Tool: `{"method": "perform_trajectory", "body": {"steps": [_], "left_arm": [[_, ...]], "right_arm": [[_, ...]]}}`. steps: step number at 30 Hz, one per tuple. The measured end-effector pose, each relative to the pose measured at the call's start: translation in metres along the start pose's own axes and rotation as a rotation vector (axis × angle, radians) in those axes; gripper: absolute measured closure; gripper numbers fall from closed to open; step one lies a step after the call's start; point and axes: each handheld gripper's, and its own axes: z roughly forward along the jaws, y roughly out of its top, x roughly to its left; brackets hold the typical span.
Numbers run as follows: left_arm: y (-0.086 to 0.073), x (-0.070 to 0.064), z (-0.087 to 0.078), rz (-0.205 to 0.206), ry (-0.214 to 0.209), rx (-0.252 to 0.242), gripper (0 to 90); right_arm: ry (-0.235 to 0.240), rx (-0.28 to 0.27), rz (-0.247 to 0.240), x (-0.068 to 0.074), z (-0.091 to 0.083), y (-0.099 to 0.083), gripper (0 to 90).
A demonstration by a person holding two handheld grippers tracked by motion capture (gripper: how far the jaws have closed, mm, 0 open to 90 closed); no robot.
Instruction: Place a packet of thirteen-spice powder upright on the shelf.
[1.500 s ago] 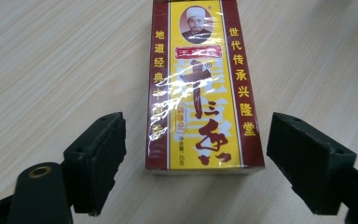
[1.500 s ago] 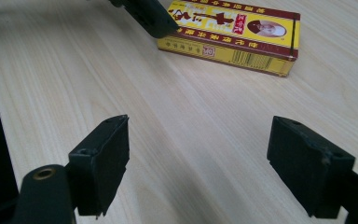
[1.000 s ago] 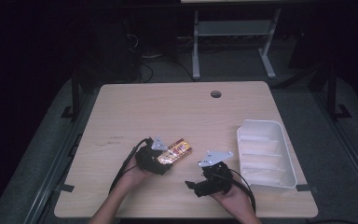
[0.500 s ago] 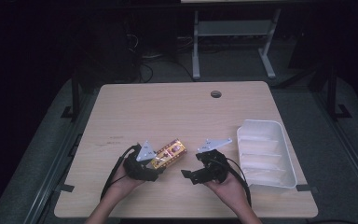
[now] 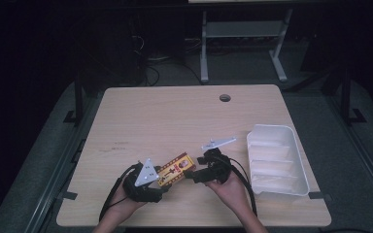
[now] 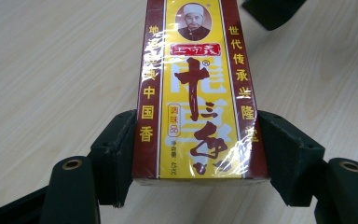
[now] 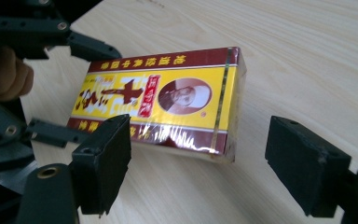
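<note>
High view: your left gripper (image 5: 161, 187) and your right gripper (image 5: 193, 175) meet near the front edge of the wooden worktop (image 5: 175, 121), left of its centre, with the seasoning box (image 5: 175, 170) lying slantwise between them. The box is a flat yellow carton with dark red borders, Chinese lettering and a small portrait at one end, wrapped in clear film.

Left gripper view: your jaws are clamped on the seasoning box (image 6: 198, 88), one black pad pressed against each long red side at the near end of the carton. The box runs straight away from the camera, printed face up, portrait at the far end. A black jaw tip of the other gripper shows at the top edge, just beyond the far end of the box.

Right gripper view: your jaws stand apart. The seasoning box (image 7: 163, 100) lies just ahead of them, nearer the left pad, which overlaps its near red edge in this view; whether that pad touches the box cannot be told. The right pad is clear of the carton. The left gripper (image 7: 51, 84) holds the far end of the box, and fingers (image 7: 7, 77) of your left hand show behind it.

A white compartmented tray (image 5: 277, 160) sits at the right of the worktop, apart from the box and just beside your right hand (image 5: 230, 187).
</note>
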Motion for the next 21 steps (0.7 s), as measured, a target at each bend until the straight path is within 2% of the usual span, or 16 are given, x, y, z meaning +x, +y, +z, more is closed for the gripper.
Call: {"method": "perform_trajectory", "body": {"steps": [2, 5, 10, 14, 17, 21], "left_arm": [[0.001, -0.002, -0.002, 0.004, 0.007, -0.018, 32.6], [0.004, -0.004, -0.005, 0.008, 0.013, -0.049, 32.6], [0.007, -0.006, -0.007, 0.006, 0.032, -0.084, 32.6], [0.007, -0.007, -0.006, 0.003, 0.035, -0.094, 32.6], [0.005, -0.005, -0.005, -0.012, 0.028, -0.09, 32.5], [0.001, -0.006, -0.002, -0.025, 0.032, -0.079, 32.3]], "right_arm": [[-0.007, -0.012, 0.032, -0.002, 0.001, 0.0, 20.3], [0.029, -0.039, 0.103, -0.008, 0.001, 0.001, 20.2], [0.128, -0.071, 0.188, -0.013, 0.003, 0.002, 24.2], [0.186, -0.087, 0.203, -0.011, 0.005, 0.002, 34.0], [0.175, -0.094, 0.215, -0.01, 0.004, 0.003, 38.7], [0.184, -0.145, 0.213, -0.008, -0.003, 0.005, 51.9]]}}
